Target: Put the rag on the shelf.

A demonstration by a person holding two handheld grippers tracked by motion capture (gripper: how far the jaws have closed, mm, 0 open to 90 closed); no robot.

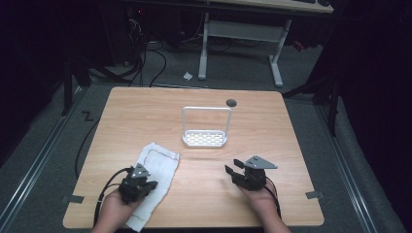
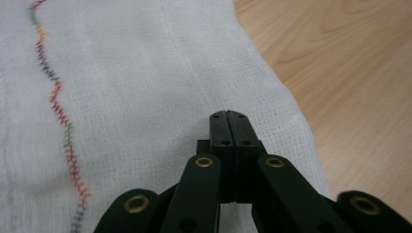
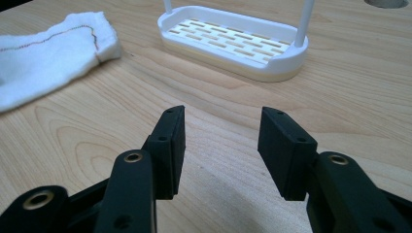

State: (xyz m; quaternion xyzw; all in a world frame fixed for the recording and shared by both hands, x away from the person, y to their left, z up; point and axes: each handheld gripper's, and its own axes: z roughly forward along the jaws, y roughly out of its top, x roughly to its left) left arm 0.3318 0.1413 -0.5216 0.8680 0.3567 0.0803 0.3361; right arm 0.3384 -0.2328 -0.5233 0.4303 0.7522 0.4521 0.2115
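Left gripper [image 2: 227, 116] clamped tight, over cloth [image 2: 145, 97], nothing pinched — poised to grab; right gripper [image 3: 221, 145] half-open, empty, lower right.

My table [image 1: 204, 141] sits in a pool of overhead light while the room around it falls nearly black. Up close, my cloth [image 2: 145, 73] shows its weave sharply mid-frame and softens toward the top edge. My right gripper [image 3: 221, 145] casts a soft shadow on the wood; its near jaws blur slightly.

A white slotted rack [image 1: 204, 138] stands mid-table [image 1: 272, 126].
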